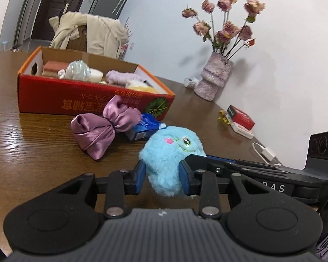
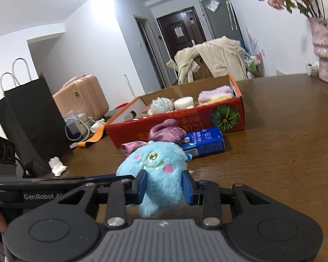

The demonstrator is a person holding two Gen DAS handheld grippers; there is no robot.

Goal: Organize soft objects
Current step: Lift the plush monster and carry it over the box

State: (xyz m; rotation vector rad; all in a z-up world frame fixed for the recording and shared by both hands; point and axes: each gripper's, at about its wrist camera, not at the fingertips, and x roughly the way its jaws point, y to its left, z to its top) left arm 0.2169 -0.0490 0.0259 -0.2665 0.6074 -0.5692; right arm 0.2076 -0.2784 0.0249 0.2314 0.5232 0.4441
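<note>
A fluffy blue plush toy (image 1: 170, 152) with a green eye and pink cheeks is held between both grippers above the wooden table (image 1: 32, 152). My left gripper (image 1: 164, 174) is shut on its lower body. My right gripper (image 2: 165, 186) is shut on it from the other side; the toy also shows in the right wrist view (image 2: 157, 170). Behind it lie a purple satin bow (image 1: 100, 126) and a blue carton (image 1: 144, 126). An open red cardboard box (image 1: 87, 96) further back holds several soft items, among them a lilac fuzzy cloth (image 1: 120, 76).
A pink vase of dried roses (image 1: 214, 76) stands by the wall at the right, with a red and white packet (image 1: 240, 118) and a white charger (image 1: 266, 152) near it. A black paper bag (image 2: 30, 122), cables and a crumpled tissue (image 2: 58, 166) sit at the table's left.
</note>
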